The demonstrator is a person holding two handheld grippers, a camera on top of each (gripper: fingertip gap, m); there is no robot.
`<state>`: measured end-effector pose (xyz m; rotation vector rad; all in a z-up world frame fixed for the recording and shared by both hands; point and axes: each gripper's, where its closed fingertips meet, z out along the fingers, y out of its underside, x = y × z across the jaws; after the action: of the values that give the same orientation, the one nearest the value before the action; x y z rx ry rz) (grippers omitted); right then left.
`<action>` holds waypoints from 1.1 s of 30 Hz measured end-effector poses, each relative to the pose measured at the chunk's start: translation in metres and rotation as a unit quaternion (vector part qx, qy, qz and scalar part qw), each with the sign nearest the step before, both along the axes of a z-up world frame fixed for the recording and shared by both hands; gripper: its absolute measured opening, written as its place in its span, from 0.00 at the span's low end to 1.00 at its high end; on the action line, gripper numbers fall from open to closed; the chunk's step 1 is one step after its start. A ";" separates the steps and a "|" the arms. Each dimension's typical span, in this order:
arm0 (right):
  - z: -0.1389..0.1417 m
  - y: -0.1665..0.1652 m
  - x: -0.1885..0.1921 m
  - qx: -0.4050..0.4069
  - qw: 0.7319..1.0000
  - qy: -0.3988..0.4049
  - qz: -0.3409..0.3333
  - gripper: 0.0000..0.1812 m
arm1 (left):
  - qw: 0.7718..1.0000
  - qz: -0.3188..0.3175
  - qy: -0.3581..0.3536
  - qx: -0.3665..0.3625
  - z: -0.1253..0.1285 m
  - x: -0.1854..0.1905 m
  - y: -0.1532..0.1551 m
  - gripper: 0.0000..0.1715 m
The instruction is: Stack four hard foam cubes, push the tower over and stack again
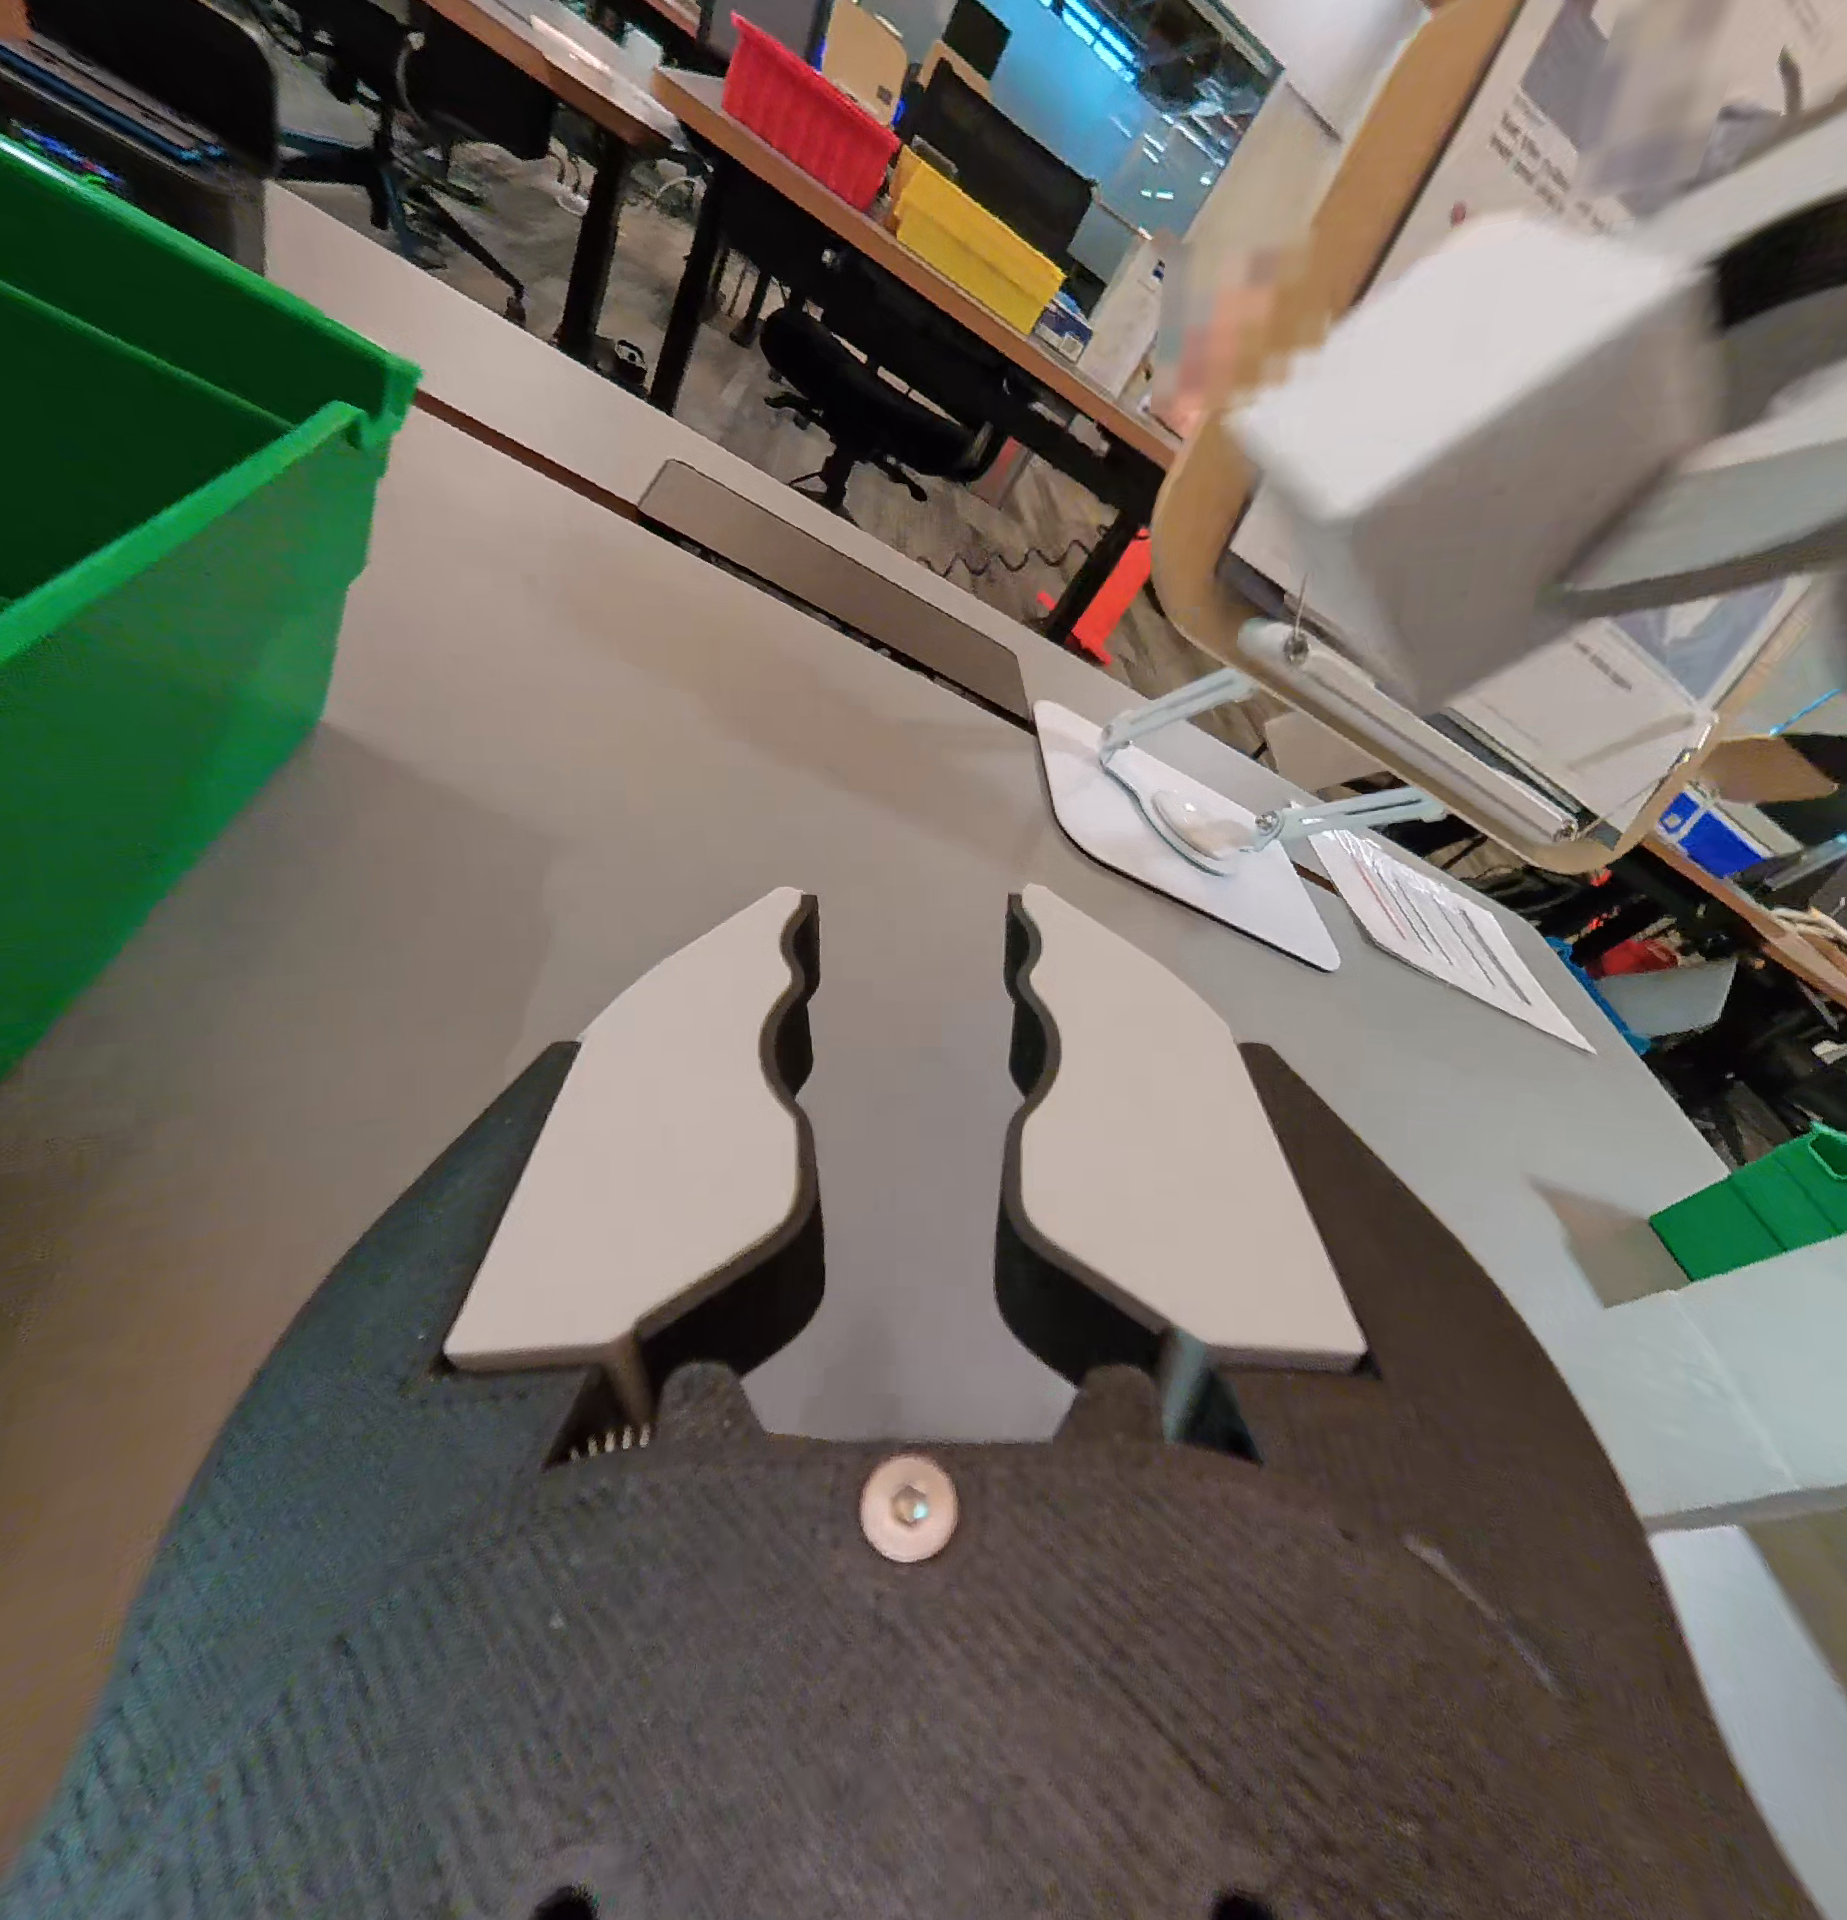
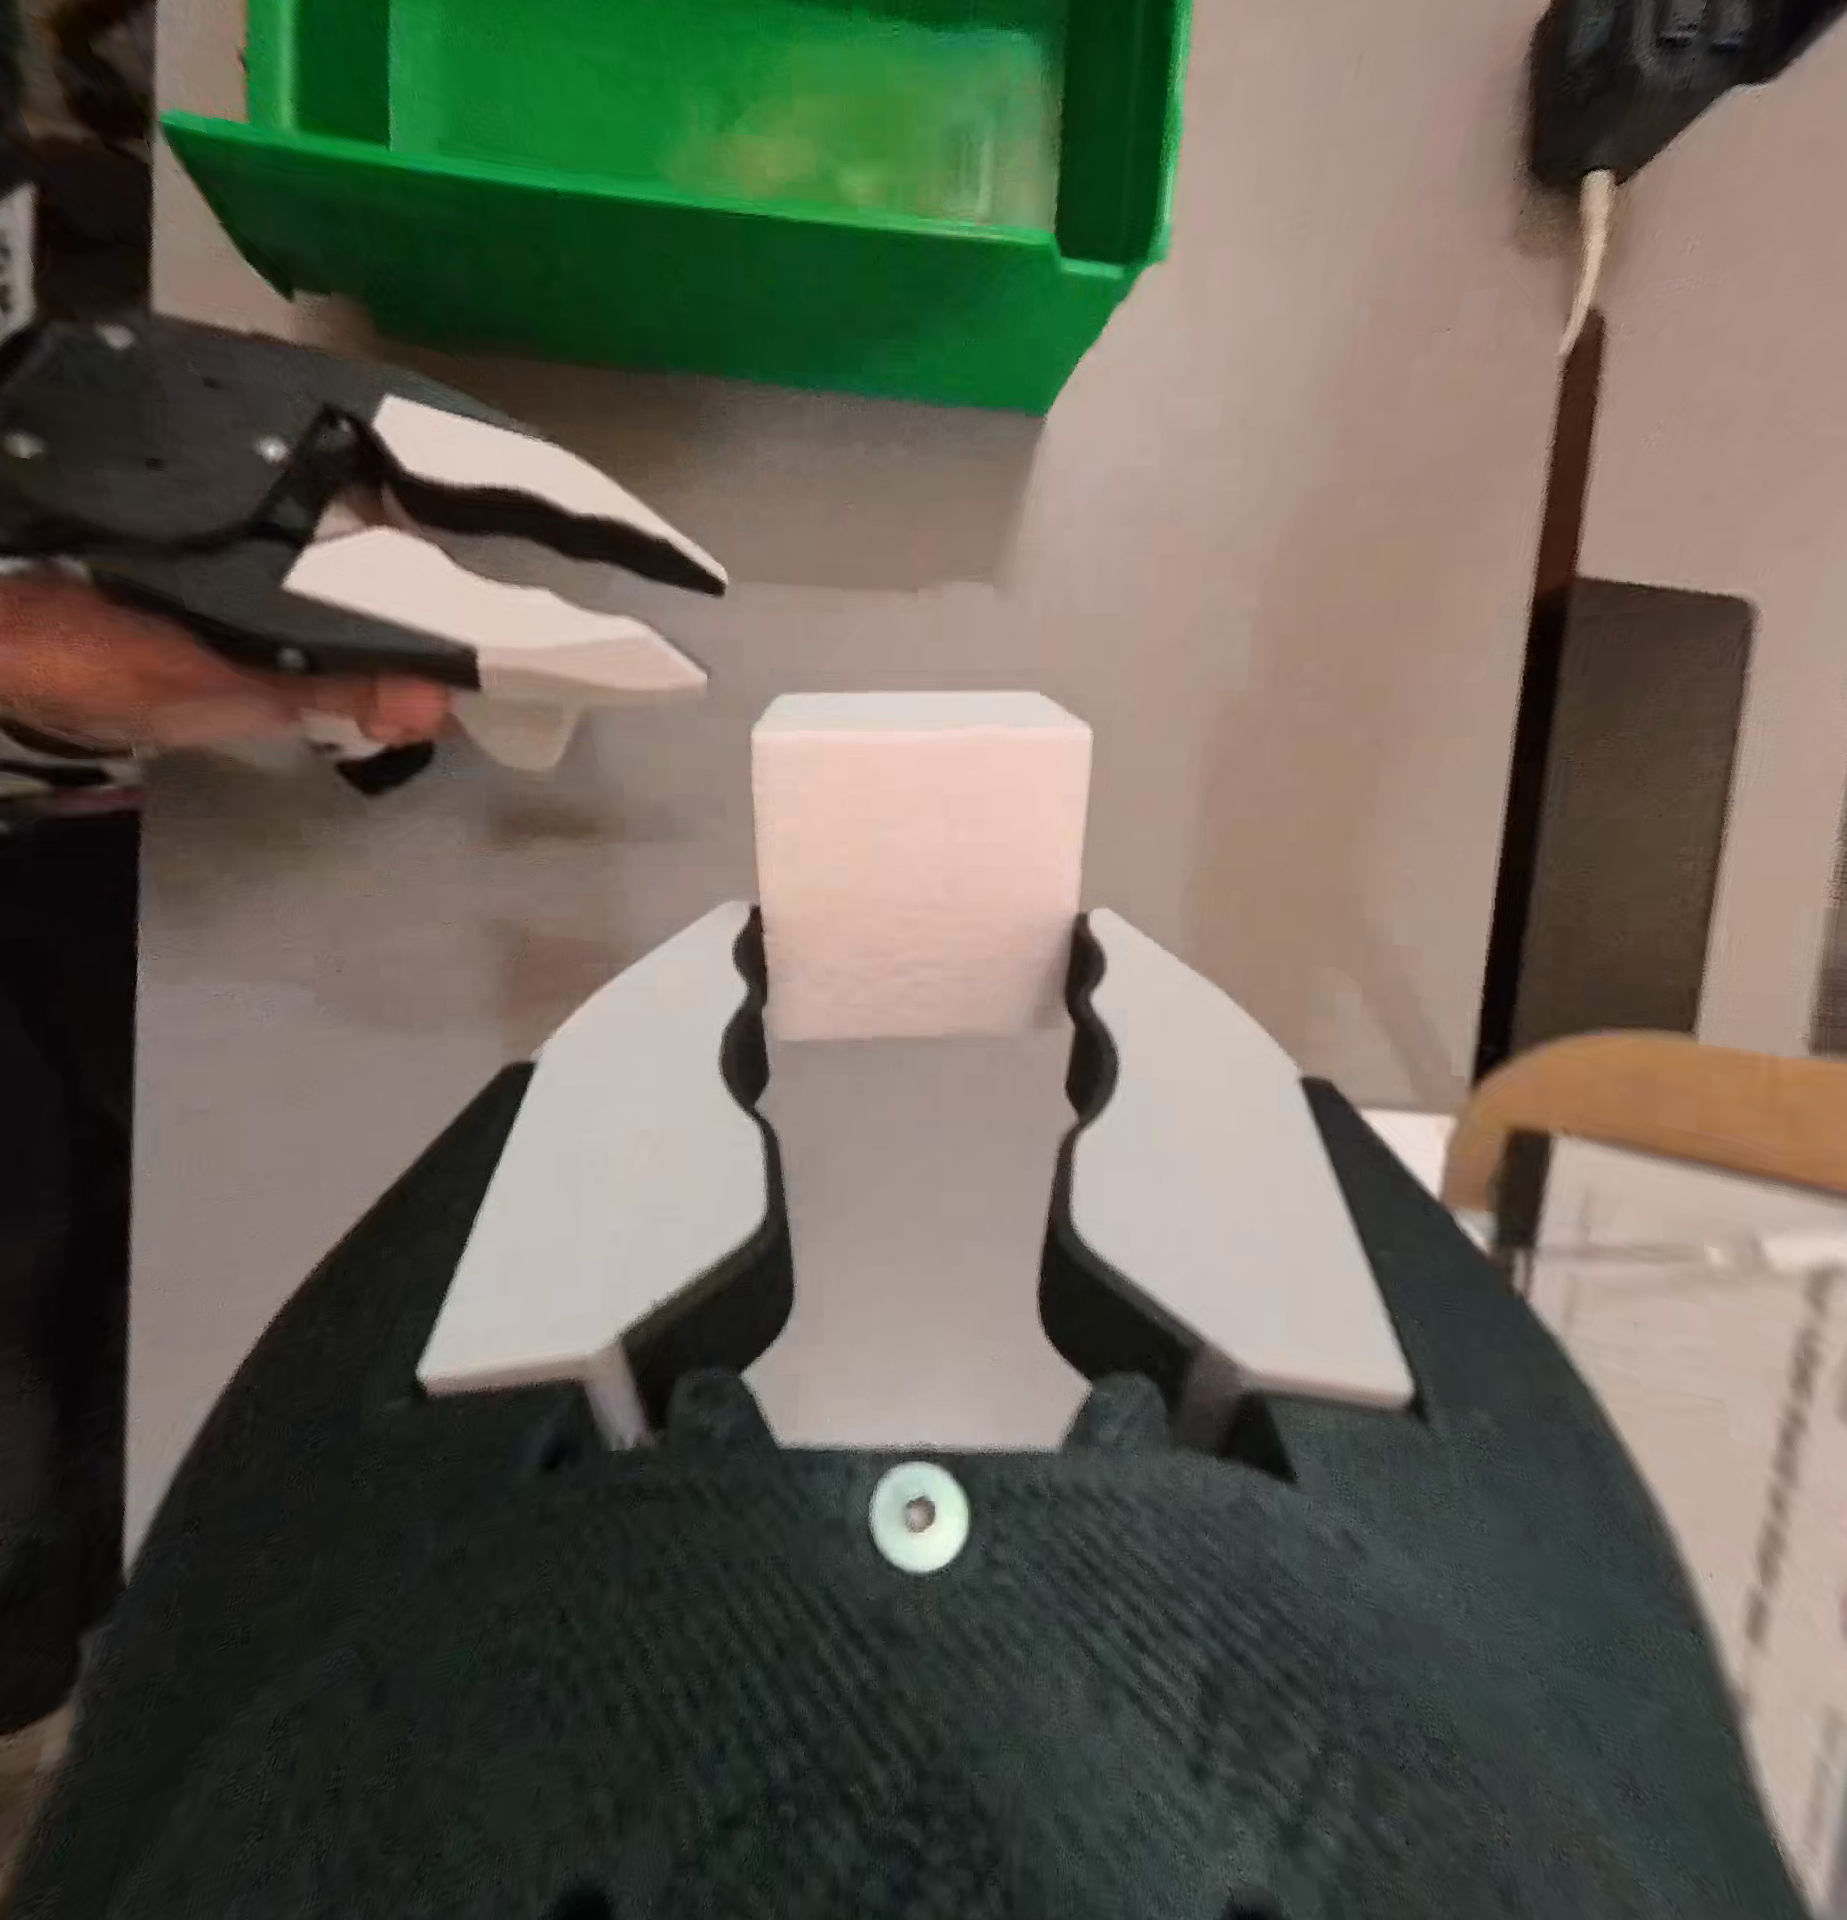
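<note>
My right gripper [image 2: 921, 940] is clamped on a white foam cube [image 2: 919, 862] — the two pale fingertips press its left and right faces near the lower edge, and most of the cube stands out beyond them, clear of the grey table [image 2: 1262, 623] below. In my left wrist view the same cube [image 1: 1459, 436] shows blurred at the upper right, held up in the air, well away from my other claw.

My left gripper [image 1: 912, 909] has its fingers apart with nothing between them, only bare table [image 1: 607, 748] showing through the gap. From the right wrist view it [image 2: 706, 629] sits to the left of the cube, near it but not touching, with my hand [image 2: 171, 665] wrapped under it.

Past the cube a green bin [image 2: 732, 301] rests on the table; its contents are too blurred to make out. To the right lies a printed sheet [image 1: 1449, 930] — it bears lines of writing — just beside a white stand base [image 1: 1189, 831]. Red [image 1: 805, 114] and yellow [image 1: 971, 234] bins sit on desks far behind.
</note>
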<state>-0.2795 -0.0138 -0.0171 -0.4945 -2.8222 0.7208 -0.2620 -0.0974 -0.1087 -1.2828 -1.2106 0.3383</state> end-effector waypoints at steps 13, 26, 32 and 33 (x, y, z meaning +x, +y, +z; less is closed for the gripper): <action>0.030 0.149 0.170 0.133 0.990 0.035 -0.031 0.31 | 0.997 -0.048 0.015 -0.057 -0.008 0.019 0.032 0.20; -0.014 0.149 0.184 0.174 0.984 -0.042 -0.015 0.31 | 0.996 -0.058 0.020 -0.066 -0.008 0.022 0.035 0.20; -0.019 0.147 0.182 0.188 0.981 -0.052 -0.020 0.31 | 0.995 -0.064 0.019 -0.068 -0.009 0.023 0.038 0.20; -0.020 0.147 0.182 0.189 0.980 -0.053 -0.021 0.31 | 0.995 -0.065 0.018 -0.067 -0.009 0.023 0.038 0.20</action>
<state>-0.0980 0.1334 -0.0369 -0.5340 -2.9348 0.1440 -0.2389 -0.0594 -0.1182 -1.4588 -1.0820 0.3514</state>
